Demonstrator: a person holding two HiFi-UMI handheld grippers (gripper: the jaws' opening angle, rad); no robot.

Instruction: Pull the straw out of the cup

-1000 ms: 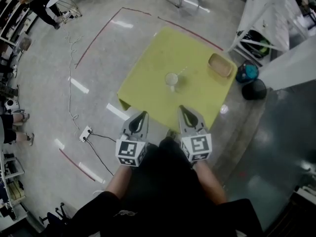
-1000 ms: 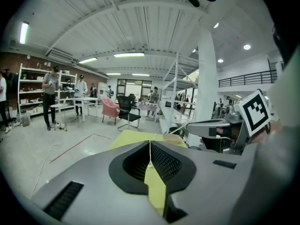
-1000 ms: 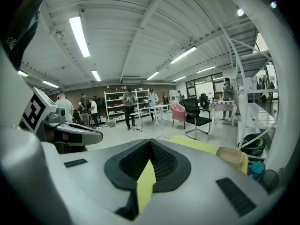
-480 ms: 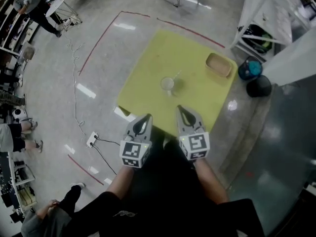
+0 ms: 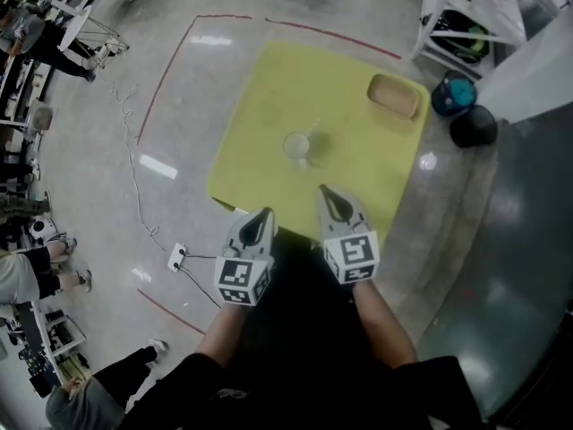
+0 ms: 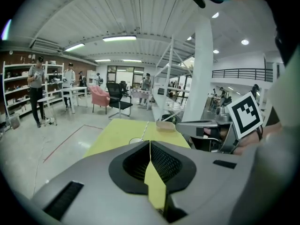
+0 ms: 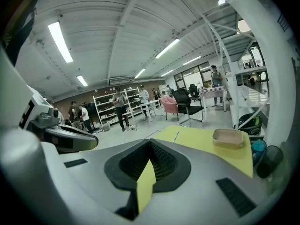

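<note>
A clear cup (image 5: 299, 146) stands near the middle of the yellow-green table (image 5: 269, 115), with a thin pale straw (image 5: 312, 131) leaning out of it toward the far right. My two grippers hover side by side at the table's near edge, well short of the cup. The left gripper (image 5: 263, 211) is shut and empty, as is the right gripper (image 5: 324, 191). In the left gripper view the shut jaw tips (image 6: 150, 142) point at the cup rim (image 6: 136, 139) and straw (image 6: 145, 127). In the right gripper view the straw (image 7: 176, 135) shows just beyond the closed tips (image 7: 150, 141).
A tan tray (image 5: 394, 95) lies on the table's far right corner. On the floor right of the table are a teal bag (image 5: 452, 92) and a dark bag (image 5: 472, 128) beside a white rack (image 5: 466, 12). A power strip (image 5: 179, 256) with cables lies at the left. People stand far left.
Both grippers have sunk a little, staying shut and side by side. The head view has shifted, so the table and cup sit slightly higher and left in the picture.
</note>
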